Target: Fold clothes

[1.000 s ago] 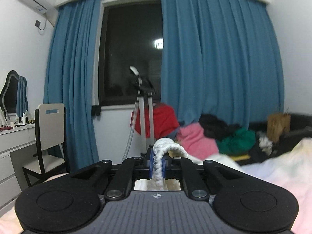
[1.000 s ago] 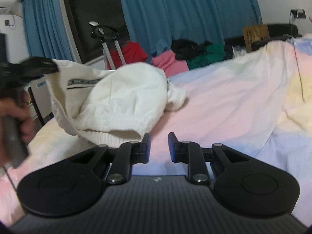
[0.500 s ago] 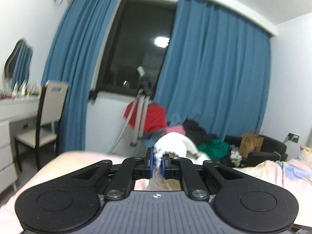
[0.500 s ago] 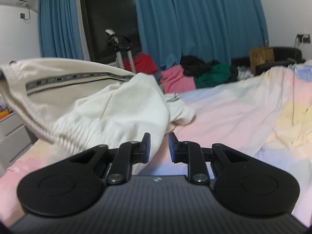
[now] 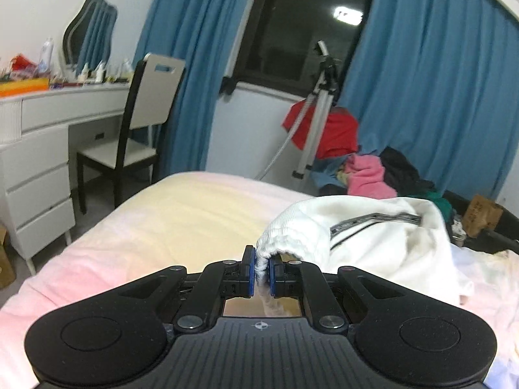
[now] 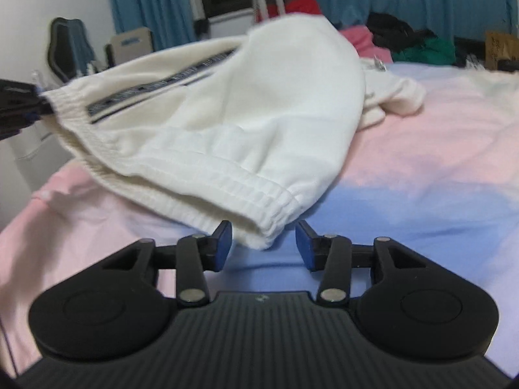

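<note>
A white garment (image 6: pixel 253 103) with a dark patterned side stripe and a ribbed elastic waistband lies partly lifted over the pastel bedsheet (image 6: pixel 421 162). My left gripper (image 5: pixel 259 270) is shut on one end of the waistband; it also shows at the far left of the right wrist view (image 6: pixel 35 105). The garment (image 5: pixel 382 243) trails from it to the right in the left wrist view. My right gripper (image 6: pixel 263 246) is open, its jaws on either side of the waistband's other corner (image 6: pixel 259 231), which sits between them.
A white dresser (image 5: pixel 35 149) and a chair (image 5: pixel 139 123) stand left of the bed. A tripod (image 5: pixel 316 110), a red cloth (image 5: pixel 331 129) and a pile of clothes (image 5: pixel 386 175) stand under the blue curtains (image 5: pixel 438 97). A cardboard box (image 5: pixel 483 215) is at the right.
My right gripper has opened wider and moved up to the waistband corner. My left gripper has tilted down and left, pulling the waistband out taut.
</note>
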Demonstrator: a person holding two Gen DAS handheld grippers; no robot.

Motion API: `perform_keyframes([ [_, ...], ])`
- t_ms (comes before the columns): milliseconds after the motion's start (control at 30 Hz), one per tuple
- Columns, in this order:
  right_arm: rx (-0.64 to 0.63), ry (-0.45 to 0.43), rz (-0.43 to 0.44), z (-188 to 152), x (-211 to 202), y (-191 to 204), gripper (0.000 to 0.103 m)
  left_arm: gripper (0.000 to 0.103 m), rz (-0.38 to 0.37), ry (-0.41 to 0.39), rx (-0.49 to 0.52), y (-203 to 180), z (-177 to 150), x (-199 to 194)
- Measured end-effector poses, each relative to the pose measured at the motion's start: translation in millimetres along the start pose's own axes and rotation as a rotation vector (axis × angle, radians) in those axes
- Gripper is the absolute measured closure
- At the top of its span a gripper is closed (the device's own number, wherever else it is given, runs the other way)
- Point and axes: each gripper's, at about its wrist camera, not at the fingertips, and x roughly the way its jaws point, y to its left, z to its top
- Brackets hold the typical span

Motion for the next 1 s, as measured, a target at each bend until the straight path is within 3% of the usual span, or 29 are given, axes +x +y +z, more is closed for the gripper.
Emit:
perform_keyframes([
  [133, 0.051, -0.004, -0.006, 0.7, 20.7, -8.3, 0.059, 0.093, 0.013, 0.027, 0.017, 2.5, -2.0, 23.6],
  [200, 0.053, -0.029, -0.014, 3.1, 16.7, -8.9, 0.072, 0.092, 0.019, 0.039, 0.073, -0.3, -3.1, 35.8],
  [400, -0.021, -0.199, -0.063, 18.8, -22.0, 5.9, 0.08, 0.085, 0.05, 0.108, 0.247, -2.7, -17.9, 56.8],
  [467, -0.06, -0.27, -0.077, 24.2, -40.7, 13.7, 0.08, 0.07, 0.055, 0.126, 0.303, -5.5, -21.9, 57.3],
  [533, -0.112, -0.343, -0.094, 28.3, -60.3, 22.8, 0.081, 0.049, 0.081, 0.112, 0.419, -12.2, -29.1, 53.4],
  [567, -0.14, -0.373, -0.105, 28.8, -69.0, 26.9, 0.081, 0.043, 0.09, 0.101, 0.489, -16.4, -34.4, 50.3],
  [700, -0.184, -0.41, -0.126, 27.9, -90.8, 32.1, 0.082, 0.04, 0.093, 0.052, 0.78, -34.1, -60.7, 33.8],
  [867, -0.13, -0.337, -0.125, 24.9, -90.3, 20.3, 0.082, 0.029, 0.086, -0.054, 1.06, -59.5, -89.6, 14.9],
  [1000, -0.087, -0.302, -0.121, 23.0, -86.0, 15.3, 0.082, 0.028, 0.106, -0.128, 1.281, -87.1, -117.8, 21.4],
])
